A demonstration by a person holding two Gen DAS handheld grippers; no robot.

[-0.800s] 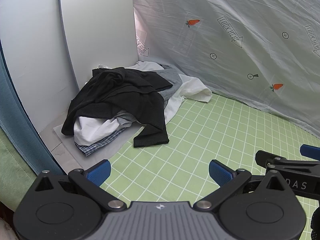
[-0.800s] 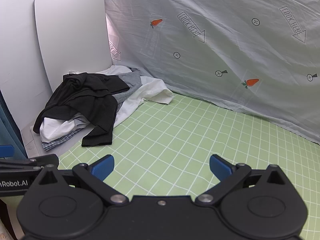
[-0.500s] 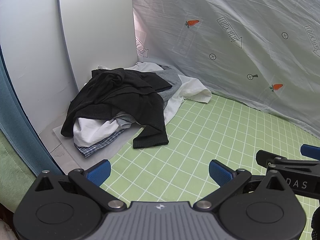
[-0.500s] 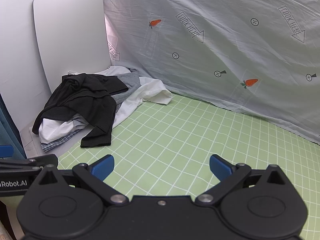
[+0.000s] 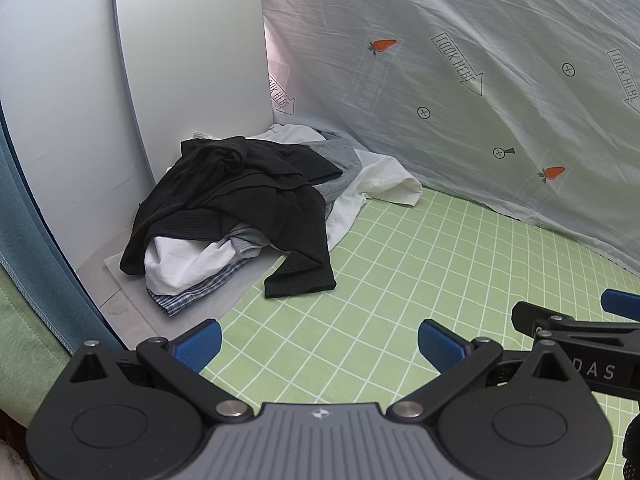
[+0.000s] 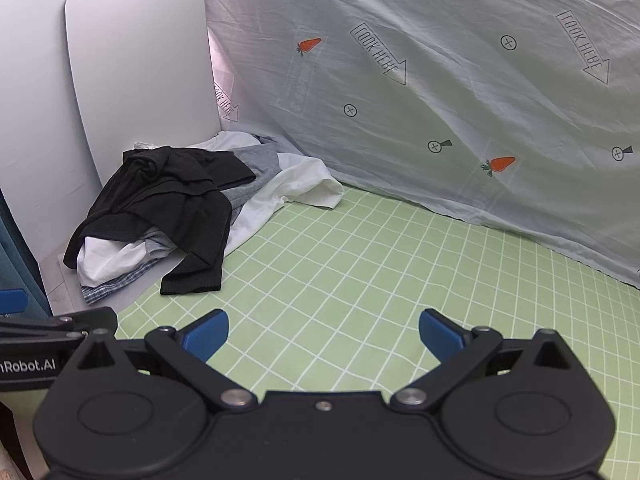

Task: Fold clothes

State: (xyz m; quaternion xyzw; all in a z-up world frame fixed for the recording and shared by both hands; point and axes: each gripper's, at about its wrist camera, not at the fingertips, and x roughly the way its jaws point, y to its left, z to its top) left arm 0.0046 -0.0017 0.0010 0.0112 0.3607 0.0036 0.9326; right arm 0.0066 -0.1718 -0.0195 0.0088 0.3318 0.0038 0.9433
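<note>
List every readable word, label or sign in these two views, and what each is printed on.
"LOOK HERE", inside arrow outlines, repeated on the pale printed sheet.
"nRobot.AI", cut off at the frame edge, on the left hand-held gripper seen from the right wrist.
"DAS", partly hidden, on the right hand-held gripper seen from the left wrist.
No numbers are readable.

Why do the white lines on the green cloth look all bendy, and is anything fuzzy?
Left wrist view: the fisheye lens curves the green checked cloth's lines, with dark corners at the picture's edges. Right wrist view: same bending; light is soft and even, and the crumpled black garment on the heap looks sharp, not blurred.
</note>
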